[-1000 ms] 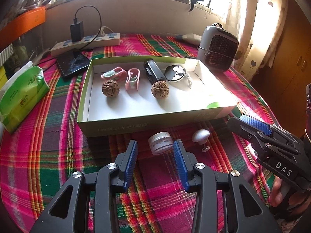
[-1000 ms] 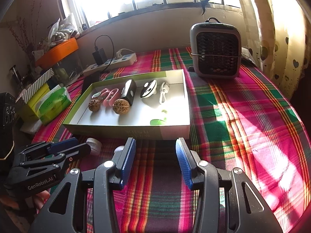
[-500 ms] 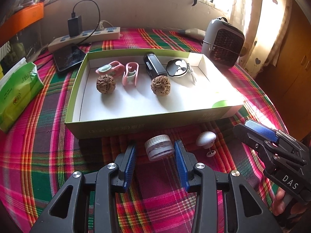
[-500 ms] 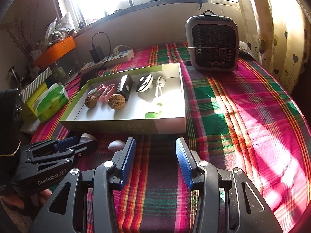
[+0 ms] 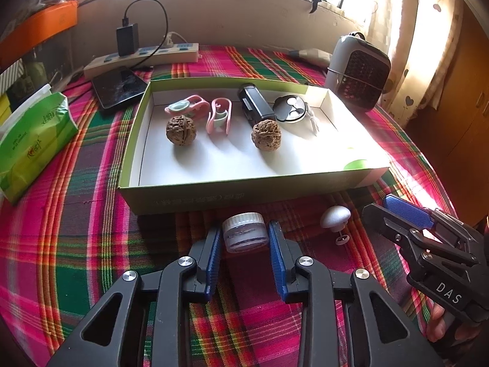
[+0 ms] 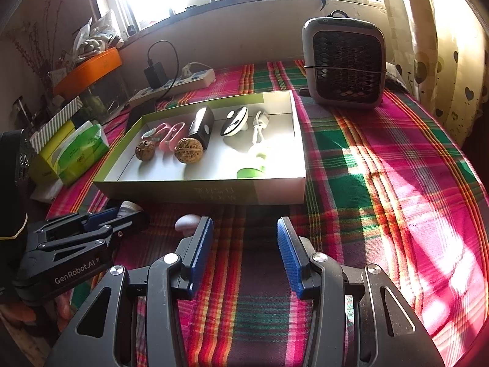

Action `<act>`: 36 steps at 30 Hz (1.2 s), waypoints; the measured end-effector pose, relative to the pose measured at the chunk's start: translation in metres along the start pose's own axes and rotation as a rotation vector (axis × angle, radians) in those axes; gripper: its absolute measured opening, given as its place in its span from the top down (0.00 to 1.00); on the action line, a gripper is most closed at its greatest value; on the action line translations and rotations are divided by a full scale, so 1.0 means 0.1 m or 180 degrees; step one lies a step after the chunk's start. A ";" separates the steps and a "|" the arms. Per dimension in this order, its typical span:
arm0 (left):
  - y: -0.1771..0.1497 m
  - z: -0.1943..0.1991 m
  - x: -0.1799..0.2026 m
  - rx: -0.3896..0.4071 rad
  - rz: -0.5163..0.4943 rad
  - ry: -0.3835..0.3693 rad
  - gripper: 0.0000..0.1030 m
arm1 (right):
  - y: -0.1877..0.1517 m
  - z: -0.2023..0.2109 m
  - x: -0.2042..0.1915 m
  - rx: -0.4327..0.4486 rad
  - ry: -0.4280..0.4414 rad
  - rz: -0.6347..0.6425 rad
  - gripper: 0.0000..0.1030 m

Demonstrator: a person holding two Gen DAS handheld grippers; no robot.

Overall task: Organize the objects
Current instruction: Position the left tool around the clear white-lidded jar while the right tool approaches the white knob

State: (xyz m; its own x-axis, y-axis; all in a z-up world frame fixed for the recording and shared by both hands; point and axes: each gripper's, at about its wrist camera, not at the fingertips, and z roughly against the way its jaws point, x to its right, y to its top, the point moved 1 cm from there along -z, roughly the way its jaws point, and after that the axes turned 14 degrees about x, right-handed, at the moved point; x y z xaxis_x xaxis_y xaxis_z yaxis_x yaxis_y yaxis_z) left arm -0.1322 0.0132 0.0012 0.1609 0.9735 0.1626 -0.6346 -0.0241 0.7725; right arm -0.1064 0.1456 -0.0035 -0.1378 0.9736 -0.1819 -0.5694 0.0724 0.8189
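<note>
Blue fingers (image 5: 214,250) of the left gripper (image 5: 244,244) have just been closing on the small white-lidded jar (image 5: 244,231) at lower centre, pads meeting its sides. It is looking light, rigid and slick, so gripping low on the body seems wisest. Right gripper (image 6: 244,244) is hanging half open, empty. Beyond, the green-rimmed box (image 5: 244,194) is waiting.
</note>
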 end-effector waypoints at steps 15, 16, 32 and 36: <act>-0.05 0.10 -0.22 0.0060 0.0073 0.0109 0.73 | -0.03 -0.16 -0.32 -0.0154 0.0203 0.0258 0.56; -0.05 0.10 -0.24 0.0065 0.0098 0.0091 0.73 | -0.03 -0.18 -0.33 -0.0168 0.0208 0.0268 0.56; -0.06 0.10 -0.29 0.0143 0.0186 0.0020 0.73 | -0.06 -0.27 -0.45 -0.0198 0.0145 0.0374 0.56; -0.06 0.10 -0.30 0.0156 0.0195 0.0009 0.73 | -0.06 -0.28 -0.50 -0.0205 0.0105 0.0452 0.56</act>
State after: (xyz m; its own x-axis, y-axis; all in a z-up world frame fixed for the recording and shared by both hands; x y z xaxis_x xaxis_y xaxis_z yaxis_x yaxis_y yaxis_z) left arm -0.1256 -0.0179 -0.0027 0.1209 0.9705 0.2088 -0.6053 -0.0946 0.7904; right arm -0.1188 0.0901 -0.0147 -0.2464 0.9654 -0.0854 -0.5930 -0.0805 0.8011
